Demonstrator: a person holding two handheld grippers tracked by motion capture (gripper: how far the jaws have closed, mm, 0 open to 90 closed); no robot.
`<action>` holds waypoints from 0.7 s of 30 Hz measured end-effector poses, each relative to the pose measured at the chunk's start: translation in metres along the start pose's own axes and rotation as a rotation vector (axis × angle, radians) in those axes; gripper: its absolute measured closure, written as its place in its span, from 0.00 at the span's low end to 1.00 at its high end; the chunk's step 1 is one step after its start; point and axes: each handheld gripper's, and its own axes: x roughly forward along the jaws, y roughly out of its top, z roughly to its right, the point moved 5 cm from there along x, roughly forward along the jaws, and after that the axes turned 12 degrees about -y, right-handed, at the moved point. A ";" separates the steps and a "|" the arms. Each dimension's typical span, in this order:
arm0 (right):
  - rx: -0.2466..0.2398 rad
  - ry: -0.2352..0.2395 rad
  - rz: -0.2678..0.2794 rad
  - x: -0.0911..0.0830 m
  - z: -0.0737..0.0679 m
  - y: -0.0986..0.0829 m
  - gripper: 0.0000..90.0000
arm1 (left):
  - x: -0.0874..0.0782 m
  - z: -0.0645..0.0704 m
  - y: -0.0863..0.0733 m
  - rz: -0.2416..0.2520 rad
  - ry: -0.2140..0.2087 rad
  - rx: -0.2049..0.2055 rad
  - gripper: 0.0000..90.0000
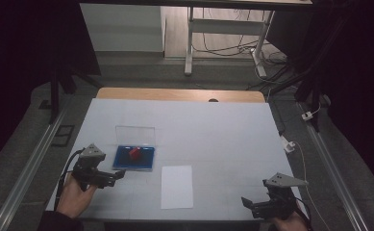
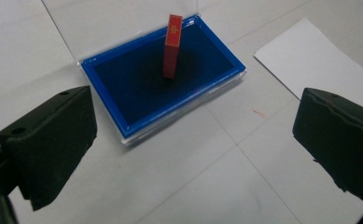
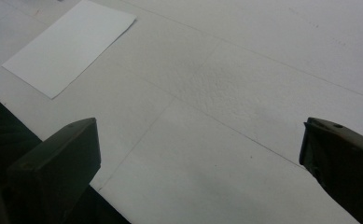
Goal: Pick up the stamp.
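One slim red block (image 2: 172,46) upright in a blue-lined clear case (image 2: 123,70); both grippers' jaws wide apart, empty.

Lab or test workshop, dimly lit. Bench (image 1: 223,125) under white sheet, metal rails (image 1: 23,173) along both sides, loose cables (image 1: 232,48) on floor behind, white frame legs (image 1: 189,43), dark curtains around.

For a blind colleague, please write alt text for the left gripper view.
A red block stands upright in an open blue-lined case on a white table. Nearer the camera, the left tongs are wide open and hold nothing. A white sheet of paper lies beside the case.
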 end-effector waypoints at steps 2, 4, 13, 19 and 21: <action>0.000 0.001 -0.001 0.000 0.000 0.000 0.00 | 0.003 -0.002 0.003 0.000 -0.001 0.005 0.00; -0.002 0.003 -0.002 0.000 0.000 0.000 0.00 | 0.007 -0.004 0.007 0.000 -0.006 0.013 0.00; -0.004 0.008 -0.004 0.001 -0.001 0.000 0.00 | 0.023 -0.013 0.023 -0.003 -0.043 0.041 0.00; -0.009 0.010 -0.006 0.001 -0.001 0.000 0.00 | 0.035 -0.017 0.031 -0.028 -0.055 0.057 0.00; -0.010 0.008 -0.007 0.001 -0.001 0.000 0.00 | 0.039 -0.019 0.032 -0.041 -0.045 0.067 0.00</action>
